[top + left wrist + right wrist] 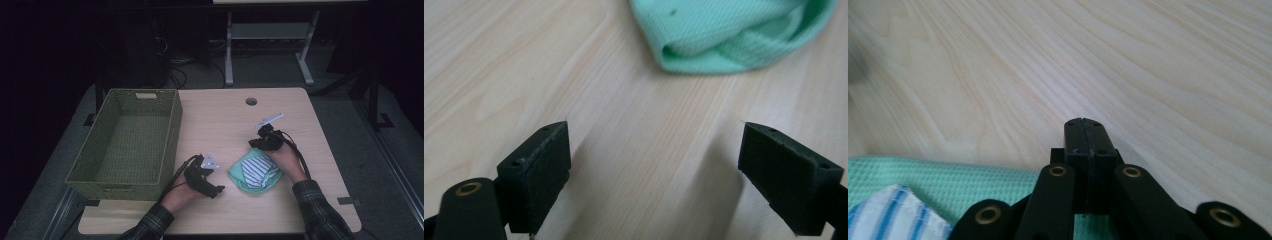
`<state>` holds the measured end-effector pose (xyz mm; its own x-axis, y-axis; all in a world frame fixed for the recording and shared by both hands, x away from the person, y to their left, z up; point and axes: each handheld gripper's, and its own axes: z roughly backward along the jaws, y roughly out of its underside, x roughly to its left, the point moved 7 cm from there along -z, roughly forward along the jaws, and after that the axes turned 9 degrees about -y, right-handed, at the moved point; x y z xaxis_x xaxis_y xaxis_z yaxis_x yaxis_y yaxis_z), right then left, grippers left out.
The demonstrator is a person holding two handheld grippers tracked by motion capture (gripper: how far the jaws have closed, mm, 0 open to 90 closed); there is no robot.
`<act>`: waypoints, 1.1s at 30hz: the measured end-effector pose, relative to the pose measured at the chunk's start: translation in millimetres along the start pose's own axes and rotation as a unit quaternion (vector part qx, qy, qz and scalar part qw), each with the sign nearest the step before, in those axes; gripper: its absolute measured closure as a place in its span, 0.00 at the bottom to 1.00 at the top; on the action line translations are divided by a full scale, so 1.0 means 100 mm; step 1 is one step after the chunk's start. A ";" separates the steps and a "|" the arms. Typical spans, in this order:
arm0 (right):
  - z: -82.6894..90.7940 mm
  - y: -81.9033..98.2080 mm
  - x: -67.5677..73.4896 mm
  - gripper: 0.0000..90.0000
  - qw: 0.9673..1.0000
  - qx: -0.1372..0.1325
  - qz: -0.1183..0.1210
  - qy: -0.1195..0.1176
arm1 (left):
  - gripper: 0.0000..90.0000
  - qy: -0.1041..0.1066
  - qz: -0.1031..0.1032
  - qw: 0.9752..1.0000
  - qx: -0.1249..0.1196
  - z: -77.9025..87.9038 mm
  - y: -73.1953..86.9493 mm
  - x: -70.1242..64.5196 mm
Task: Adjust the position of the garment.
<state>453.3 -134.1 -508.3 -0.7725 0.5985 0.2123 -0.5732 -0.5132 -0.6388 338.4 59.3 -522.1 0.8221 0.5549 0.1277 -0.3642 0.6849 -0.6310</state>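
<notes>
A mint-green cloth lies bunched on the table, near the front edge and right of the middle, with a blue-and-white striped cloth folded on top of it. The left tongs sit low over the table just left of the green cloth, close to the front edge; in the left gripper view the jaws stand wide apart with only bare wood between them, and the rolled edge of the green cloth lies ahead of them, untouched. The right tongs are at the far edge of the cloths; in the right gripper view their jaws are pressed flat together with nothing between them, poised above the green cloth where it meets the bare wood. A woven green basket stands along the left edge of the table, well apart from the cloths.
</notes>
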 end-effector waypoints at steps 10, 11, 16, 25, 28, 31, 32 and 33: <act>-0.01 0.07 -0.10 1.00 1.000 0.011 -0.008 0.008 | 0.14 0.009 0.008 0.998 -0.061 -0.03 0.03 0.00; 0.01 0.09 -0.11 1.00 1.000 0.012 -0.008 0.011 | 0.14 0.009 0.008 0.998 -0.061 -0.03 0.03 0.00; 0.04 0.11 -0.14 1.00 1.000 0.015 -0.008 0.015 | 0.14 0.009 0.008 0.998 -0.061 -0.03 0.03 0.00; 0.14 0.20 -0.18 1.00 1.000 0.019 -0.018 0.013 | 0.14 0.007 0.009 0.998 -0.062 -0.03 0.03 0.01; 0.20 0.22 -0.19 1.00 1.000 0.016 -0.017 0.016 | 0.14 0.007 0.010 0.998 -0.062 -0.04 0.03 0.01; 0.25 0.28 -0.20 1.00 1.000 0.010 -0.022 0.015 | 0.14 0.007 0.009 0.998 -0.062 -0.03 0.03 0.01; 0.27 0.30 -0.21 1.00 1.000 0.012 -0.022 0.015 | 0.14 0.007 0.009 0.998 -0.062 -0.03 0.03 0.01; 0.28 0.32 -0.21 1.00 1.000 0.009 -0.023 0.014 | 0.14 0.007 0.009 0.998 -0.061 -0.03 0.03 0.01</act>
<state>442.9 -180.5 -512.5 -0.7370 0.6391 0.2200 -0.6134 -0.4957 -0.6148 339.3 60.4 -526.7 0.8223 0.5593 0.1052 -0.3233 0.6113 -0.7224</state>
